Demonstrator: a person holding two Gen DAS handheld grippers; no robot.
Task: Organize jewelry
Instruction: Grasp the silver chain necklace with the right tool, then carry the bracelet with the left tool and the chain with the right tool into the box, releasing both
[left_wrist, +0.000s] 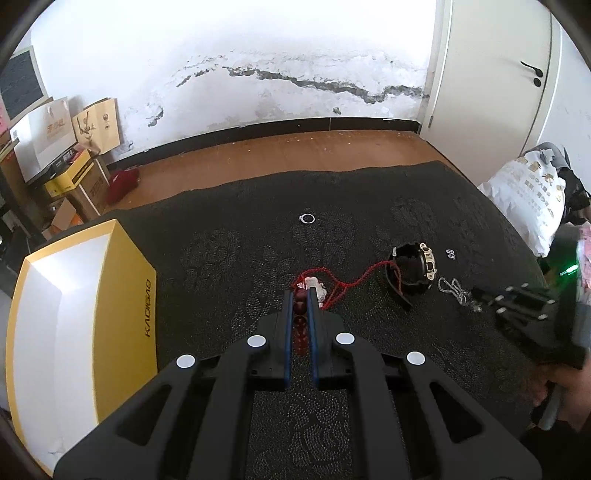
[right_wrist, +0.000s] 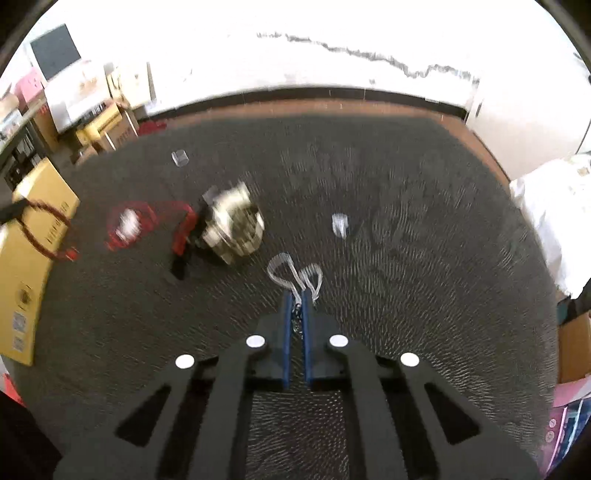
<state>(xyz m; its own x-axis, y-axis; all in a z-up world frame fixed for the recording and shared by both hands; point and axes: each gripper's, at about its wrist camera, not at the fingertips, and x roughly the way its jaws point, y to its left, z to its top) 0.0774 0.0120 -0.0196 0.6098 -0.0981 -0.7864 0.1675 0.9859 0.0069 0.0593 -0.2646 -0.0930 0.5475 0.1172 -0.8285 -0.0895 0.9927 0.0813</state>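
Observation:
My left gripper is shut on a dark red bead bracelet and holds it above the black cloth; the bracelet also hangs at the left in the right wrist view. My right gripper is shut on a silver chain, which also shows in the left wrist view. A red cord necklace with a white pendant lies just past my left fingertips. A watch with a black strap lies to its right. A silver ring lies farther back. Small earrings lie near the watch.
A yellow and white box stands at the left on the black cloth. Cardboard boxes and bags are stacked at the far left by the wall. A white bag lies at the right edge. Wooden floor and a door lie beyond.

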